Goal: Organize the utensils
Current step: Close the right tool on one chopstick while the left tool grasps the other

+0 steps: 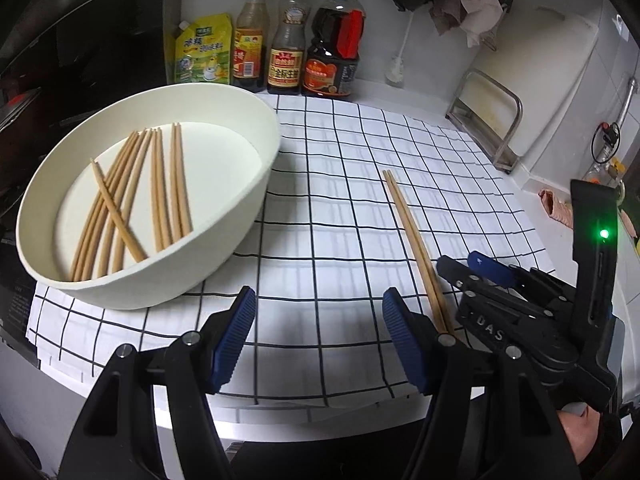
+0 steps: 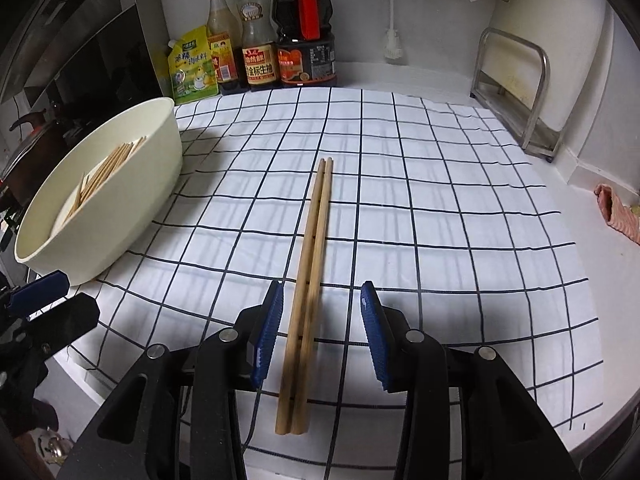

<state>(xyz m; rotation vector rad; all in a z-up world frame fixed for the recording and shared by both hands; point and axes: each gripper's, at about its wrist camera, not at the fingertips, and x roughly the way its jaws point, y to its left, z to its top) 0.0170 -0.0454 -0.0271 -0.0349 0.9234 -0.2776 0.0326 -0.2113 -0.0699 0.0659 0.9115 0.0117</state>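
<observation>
Right tongs (image 2: 320, 332) open w/ chopstick pair (image 2: 310, 280) between pads, lined up to grab; left tongs (image 1: 318, 336) open, empty.

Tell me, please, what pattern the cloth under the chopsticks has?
White with a black grid; the cloth shows best in the right wrist view.

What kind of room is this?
Most likely a home kitchen counter: sauce bottles stand against the wall, a metal rack sits in the corner, and chopsticks lie on a checked cloth.
</observation>
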